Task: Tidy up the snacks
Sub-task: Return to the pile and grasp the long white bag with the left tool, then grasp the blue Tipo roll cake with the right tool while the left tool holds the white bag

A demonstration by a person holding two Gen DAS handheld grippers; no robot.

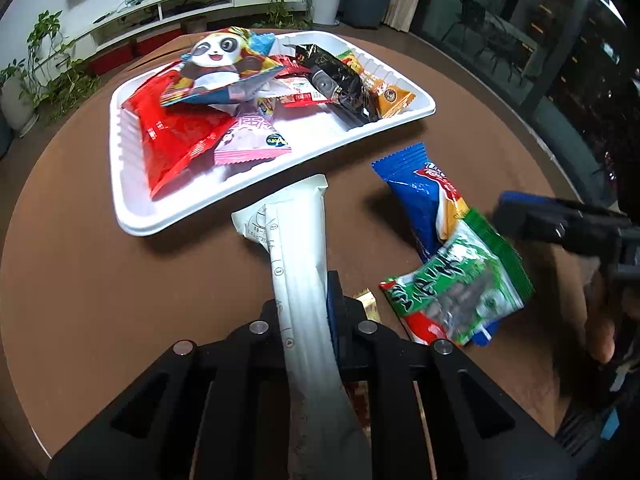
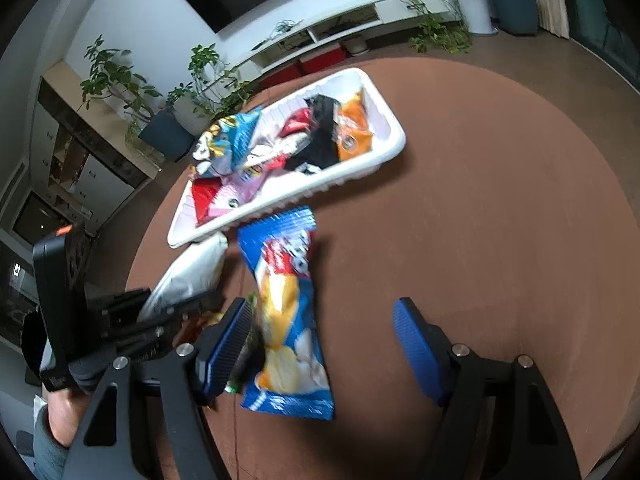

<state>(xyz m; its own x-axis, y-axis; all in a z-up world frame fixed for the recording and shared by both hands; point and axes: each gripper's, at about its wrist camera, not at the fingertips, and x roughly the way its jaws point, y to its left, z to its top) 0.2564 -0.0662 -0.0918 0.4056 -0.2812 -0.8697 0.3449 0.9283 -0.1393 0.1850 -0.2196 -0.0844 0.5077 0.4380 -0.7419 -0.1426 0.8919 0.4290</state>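
A white tray (image 1: 132, 216) on the round brown table holds several snack packets, among them a panda bag (image 1: 224, 60). My left gripper (image 1: 308, 312) is shut on a long white packet (image 1: 298, 248) whose far end points at the tray's near rim. To its right lie a blue chip packet (image 1: 420, 196) and a green packet (image 1: 464, 280) on top of it. In the right wrist view my right gripper (image 2: 320, 344) is open over the blue chip packet (image 2: 284, 308), with the tray (image 2: 384, 104) beyond. The white packet (image 2: 192, 272) shows at its left.
The table edge curves close at the near left (image 1: 24, 412). Potted plants (image 2: 116, 80) and a white TV shelf (image 2: 340, 28) stand on the floor beyond the table. A small gold wrapper (image 1: 368, 300) lies by my left fingers.
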